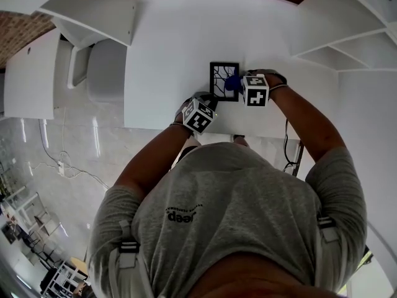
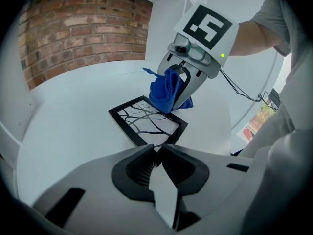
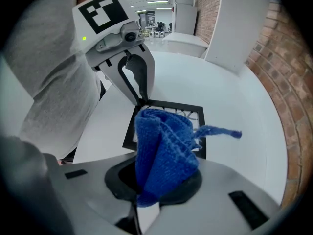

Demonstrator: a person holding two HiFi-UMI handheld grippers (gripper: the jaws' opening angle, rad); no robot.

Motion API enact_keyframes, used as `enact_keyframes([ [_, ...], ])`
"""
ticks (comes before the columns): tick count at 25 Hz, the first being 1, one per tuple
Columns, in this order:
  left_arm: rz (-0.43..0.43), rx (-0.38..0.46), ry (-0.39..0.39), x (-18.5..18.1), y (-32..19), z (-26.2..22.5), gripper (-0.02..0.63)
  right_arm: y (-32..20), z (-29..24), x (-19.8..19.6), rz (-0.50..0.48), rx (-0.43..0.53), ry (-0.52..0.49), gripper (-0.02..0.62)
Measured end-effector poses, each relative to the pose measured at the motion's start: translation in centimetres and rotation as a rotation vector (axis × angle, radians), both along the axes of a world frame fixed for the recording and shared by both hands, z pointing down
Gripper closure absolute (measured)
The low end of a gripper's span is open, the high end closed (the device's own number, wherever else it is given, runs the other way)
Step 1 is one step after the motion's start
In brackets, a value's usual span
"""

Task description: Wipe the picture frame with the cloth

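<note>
The picture frame (image 1: 224, 81), black with a branch pattern, lies flat on the white table (image 1: 173, 48). My left gripper (image 1: 212, 100) is at the frame's near corner (image 2: 157, 147), jaws nearly together and pinching it. The right gripper (image 1: 239, 85) points steeply down at the frame's right edge, shut on a bunched blue cloth (image 1: 232, 83). In the left gripper view the cloth (image 2: 165, 91) hangs from the right gripper (image 2: 179, 101) and touches the frame's far part (image 2: 146, 120). From the right gripper view, the cloth (image 3: 164, 141) hides most of the frame (image 3: 196, 112); the left gripper (image 3: 142, 100) stands at its corner.
White shelving (image 1: 353, 36) rises at the right and a white unit (image 1: 87, 11) at the left. A brick wall (image 2: 73, 28) stands behind the table. A white seat (image 1: 107, 73) is beside the table's left edge. A cable (image 1: 287, 148) hangs off the near edge.
</note>
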State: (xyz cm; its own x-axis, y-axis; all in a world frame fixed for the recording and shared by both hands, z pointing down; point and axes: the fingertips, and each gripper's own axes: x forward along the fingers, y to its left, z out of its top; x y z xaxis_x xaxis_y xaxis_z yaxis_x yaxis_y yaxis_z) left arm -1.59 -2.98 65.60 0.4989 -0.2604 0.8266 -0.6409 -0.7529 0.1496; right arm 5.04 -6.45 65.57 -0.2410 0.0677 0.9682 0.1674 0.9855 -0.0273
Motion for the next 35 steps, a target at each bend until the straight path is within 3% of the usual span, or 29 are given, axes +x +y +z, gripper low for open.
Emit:
enact_keyframes([
  [12, 0.004, 0.008, -0.009, 0.0, 0.0, 0.0, 0.546, 0.1, 0.2, 0.1, 0.018, -0.032, -0.007, 0.537],
  [24, 0.006, 0.008, -0.014, 0.1, -0.1, 0.0, 0.546, 0.9, -1.5, -10.4, 0.025, -0.114, -0.254, 0.537],
  [35, 0.0, 0.004, -0.006, -0.1, -0.1, 0.0, 0.549, 0.7, -0.7, -10.7, 0.015, -0.098, -0.261, 0.537],
])
